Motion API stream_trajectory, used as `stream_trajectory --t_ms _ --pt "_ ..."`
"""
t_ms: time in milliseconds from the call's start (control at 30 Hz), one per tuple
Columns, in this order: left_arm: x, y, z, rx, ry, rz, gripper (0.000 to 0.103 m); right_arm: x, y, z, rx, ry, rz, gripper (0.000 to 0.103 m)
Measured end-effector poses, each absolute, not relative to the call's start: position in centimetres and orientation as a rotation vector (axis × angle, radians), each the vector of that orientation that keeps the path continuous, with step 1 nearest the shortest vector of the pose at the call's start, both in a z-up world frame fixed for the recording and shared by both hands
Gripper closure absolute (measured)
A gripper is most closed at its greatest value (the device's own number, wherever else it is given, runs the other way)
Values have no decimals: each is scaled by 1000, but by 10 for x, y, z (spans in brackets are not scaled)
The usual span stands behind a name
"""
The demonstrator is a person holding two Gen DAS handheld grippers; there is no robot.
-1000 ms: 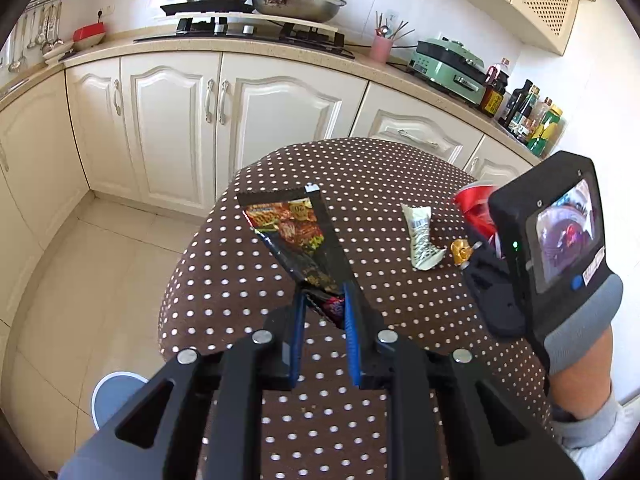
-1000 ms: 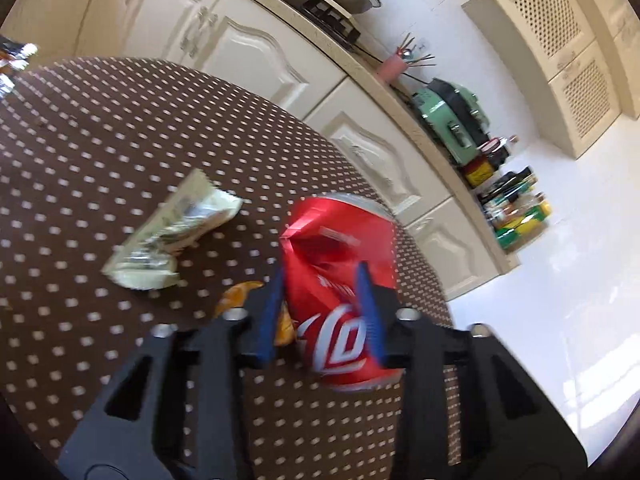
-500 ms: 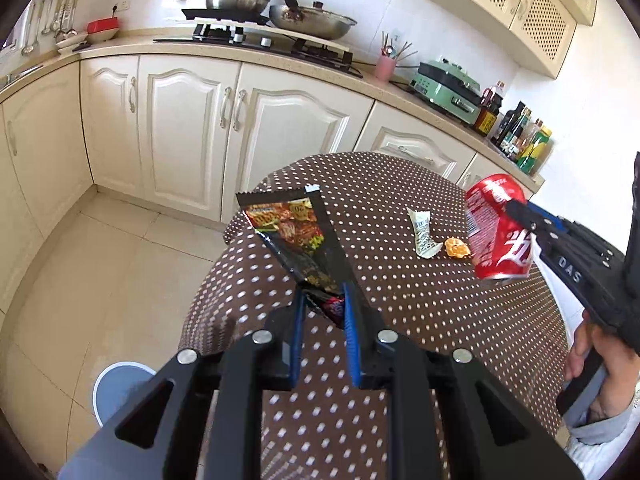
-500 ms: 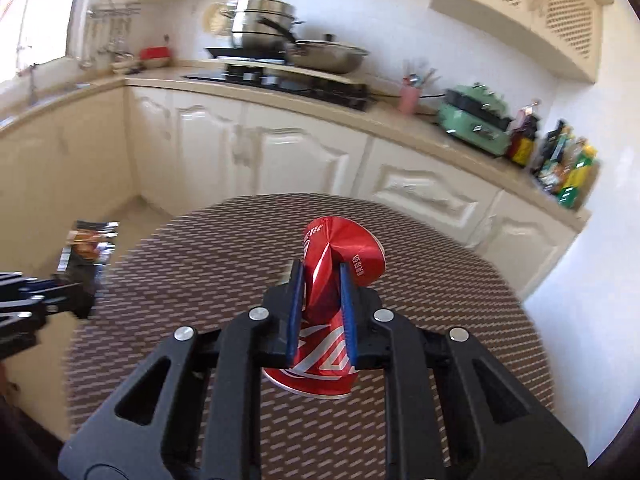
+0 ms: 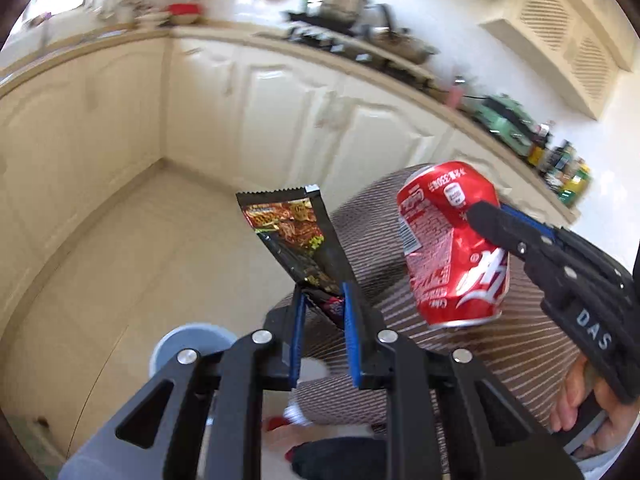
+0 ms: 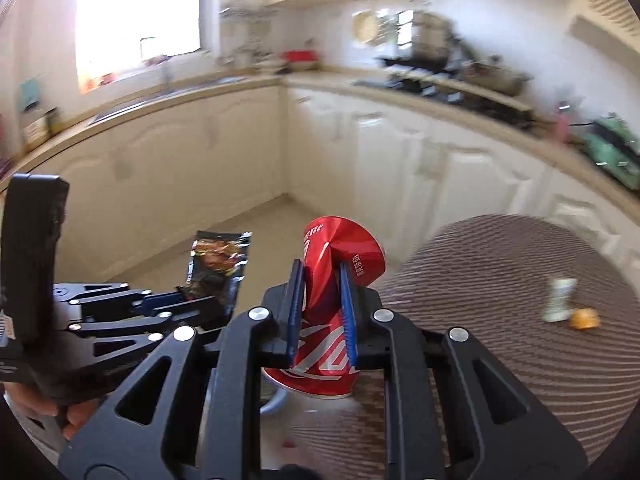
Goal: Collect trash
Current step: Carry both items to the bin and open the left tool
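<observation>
1. The left gripper (image 5: pixel 322 292) is pinching the lower end of a black snack wrapper (image 5: pixel 294 236). Its jaws are standing almost together, with only the thin foil between the blue pads. The wrapper is pointing up and away from the fingers, so its long axis is running nearly in line with them.

2. The right gripper (image 6: pixel 322 280) is squeezing a crushed red can (image 6: pixel 326 300). Its jaws have just been closing further, with the dented can between them. The can is standing roughly upright in the grip, with its top above the fingertips and its bottom hanging below them.

3. Both pieces of trash are in the air, off the dotted table (image 6: pixel 520 360). In the left wrist view the wrapper is hanging over the floor, and the can is just beside it, to the right.

4. A round grey-blue thing (image 5: pixel 192 344), which I judge to be the bin, is lying on the floor below and slightly left of the left fingers. The left hand is looking nearer to it than the right one.

5. The coming move is depending on bringing each item above that opening. The wrapper is needing only a short way down; the can is needing to travel further left.

6. A small white wrapper (image 6: pixel 560 300) and an orange scrap (image 6: pixel 585 319) are waiting on the table.
</observation>
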State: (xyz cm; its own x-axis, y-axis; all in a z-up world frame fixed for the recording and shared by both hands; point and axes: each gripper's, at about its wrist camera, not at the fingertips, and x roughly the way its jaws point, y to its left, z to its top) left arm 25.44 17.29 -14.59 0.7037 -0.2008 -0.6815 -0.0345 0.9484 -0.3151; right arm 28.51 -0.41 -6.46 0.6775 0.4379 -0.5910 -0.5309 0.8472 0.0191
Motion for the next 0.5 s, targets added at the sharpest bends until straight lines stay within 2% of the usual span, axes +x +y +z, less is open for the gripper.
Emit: stream_trajectory --t_ms 233,500 --pt "249 254 -240 -407 938 61 86 294 107 -164 -199 785 669 86" --pt "279 294 -342 -522 1086 87 85 321 169 -278 -245 966 647 86"
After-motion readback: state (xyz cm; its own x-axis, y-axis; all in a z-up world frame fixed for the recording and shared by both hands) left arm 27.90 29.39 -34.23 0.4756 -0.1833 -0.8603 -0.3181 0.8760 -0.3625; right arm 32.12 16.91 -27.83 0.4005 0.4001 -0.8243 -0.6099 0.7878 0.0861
